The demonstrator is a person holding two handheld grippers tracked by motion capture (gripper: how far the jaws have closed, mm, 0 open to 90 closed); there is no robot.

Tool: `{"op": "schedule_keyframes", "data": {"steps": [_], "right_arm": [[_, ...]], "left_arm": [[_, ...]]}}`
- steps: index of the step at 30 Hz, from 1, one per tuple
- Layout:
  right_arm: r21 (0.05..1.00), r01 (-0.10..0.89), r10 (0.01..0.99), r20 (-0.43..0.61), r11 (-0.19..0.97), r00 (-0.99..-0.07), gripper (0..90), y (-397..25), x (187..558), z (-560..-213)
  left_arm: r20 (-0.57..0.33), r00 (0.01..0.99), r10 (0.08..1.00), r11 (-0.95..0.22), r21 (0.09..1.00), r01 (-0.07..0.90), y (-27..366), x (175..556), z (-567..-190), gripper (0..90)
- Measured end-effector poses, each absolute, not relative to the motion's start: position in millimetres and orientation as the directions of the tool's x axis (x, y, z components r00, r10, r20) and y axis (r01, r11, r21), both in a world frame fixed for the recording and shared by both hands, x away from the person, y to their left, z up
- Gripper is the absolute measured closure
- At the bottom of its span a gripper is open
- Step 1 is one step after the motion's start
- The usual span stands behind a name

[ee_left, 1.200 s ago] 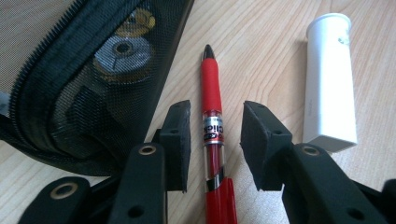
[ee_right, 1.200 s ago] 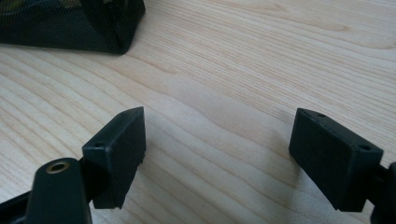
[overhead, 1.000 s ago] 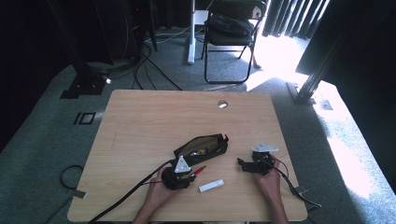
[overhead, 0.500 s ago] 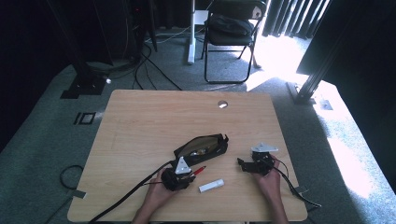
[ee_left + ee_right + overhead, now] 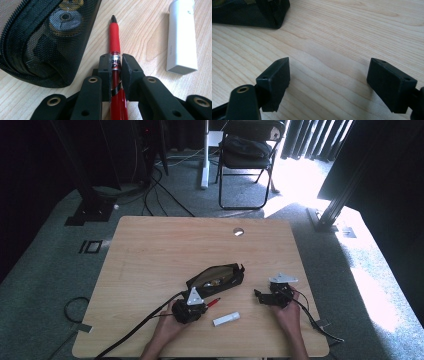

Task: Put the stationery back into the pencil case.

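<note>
A red pen [image 5: 114, 42] lies along my left gripper [image 5: 115, 65], whose pads are shut on its clear barrel; its black tip points away over the wooden table [image 5: 150, 255]. In the high view the left gripper [image 5: 202, 306] sits near the front edge with the red pen [image 5: 213, 302] sticking out to the right. A black mesh pencil case [image 5: 216, 278] lies just beyond it, unzipped, with items inside. The same pencil case [image 5: 45, 40] is left of the pen. My right gripper [image 5: 259, 295] rests open on the table to the right of the case, its fingers [image 5: 275, 80] wide apart over bare wood.
A white rectangular stick [image 5: 226, 319] lies near the front edge between the hands; the same white stick [image 5: 181, 37] is right of the pen. A cable hole [image 5: 238, 231] sits at the table's far side. A folding chair [image 5: 247, 150] stands beyond the table.
</note>
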State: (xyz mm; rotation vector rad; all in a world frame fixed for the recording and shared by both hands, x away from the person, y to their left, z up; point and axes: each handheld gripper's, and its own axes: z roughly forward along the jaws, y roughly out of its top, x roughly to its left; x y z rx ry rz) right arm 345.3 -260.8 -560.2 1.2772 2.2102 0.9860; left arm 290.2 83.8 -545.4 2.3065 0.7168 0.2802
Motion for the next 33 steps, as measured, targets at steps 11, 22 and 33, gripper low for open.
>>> {"op": "schedule_keyframes", "data": {"steps": [11,22,33], "right_arm": [[0.742,0.582,0.866,0.005,0.333,-0.501,18.6,-261,345,-560],[0.742,0.582,0.865,0.005,0.333,-0.501,18.6,-261,345,-560],[0.742,0.582,0.865,0.005,0.333,-0.501,18.6,-261,345,-560]], "left_arm": [[0.021,0.832,0.554,-0.616,0.683,0.393,84,289,-546,79.7],[0.025,0.842,0.539,-0.632,0.673,0.384,84,287,-544,79.8],[0.024,0.84,0.541,-0.605,0.705,0.37,91,286,-529,79.8]]}}
